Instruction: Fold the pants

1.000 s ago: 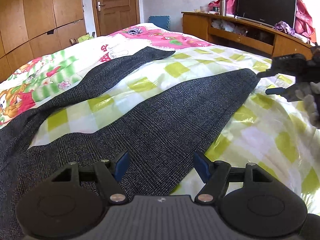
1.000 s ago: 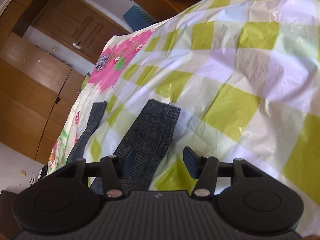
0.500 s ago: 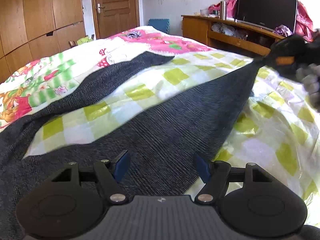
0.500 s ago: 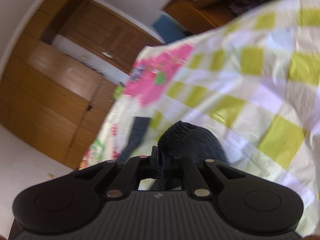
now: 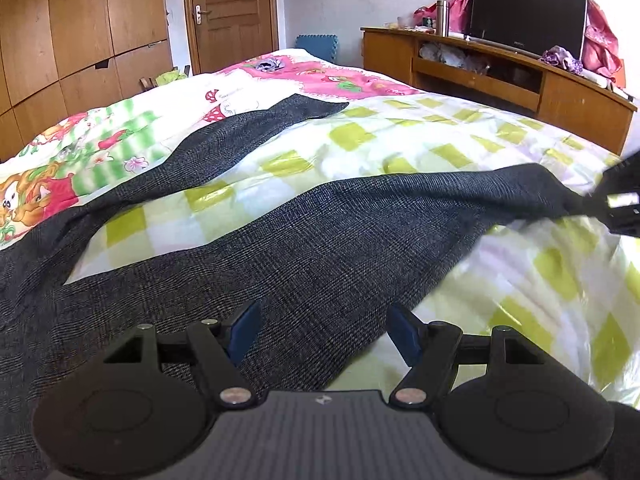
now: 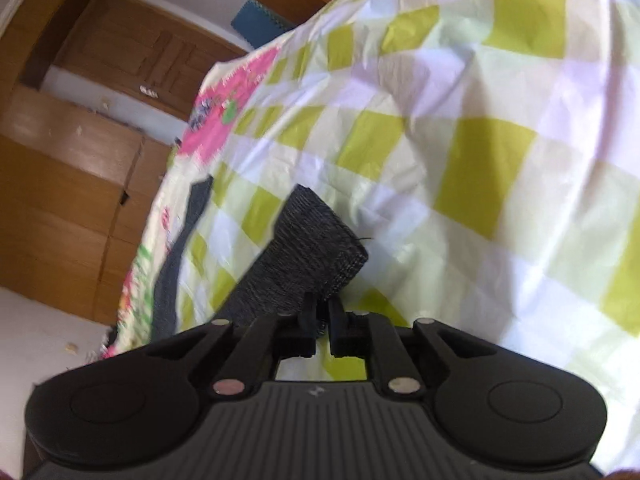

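Note:
Dark grey pants (image 5: 304, 248) lie spread on the bed with both legs stretched away from me. The far leg (image 5: 256, 128) lies flat toward the pink bedding. My left gripper (image 5: 322, 334) is open, hovering over the near leg close to the seat. My right gripper (image 6: 322, 318) is shut on the hem of the near leg (image 6: 308, 248) and holds it lifted off the bed. It shows at the right edge of the left wrist view (image 5: 618, 204), pulling that hem toward me.
The bed carries a yellow-green checked sheet (image 5: 540, 264) and a cartoon quilt (image 5: 80, 152). A wooden TV cabinet (image 5: 500, 76) stands to the right, wardrobes (image 5: 80, 36) and a door (image 5: 232, 12) at the back.
My right gripper closed on the near leg's hem, lifted it, and carried it toward me and lower. The left gripper stayed open in place.

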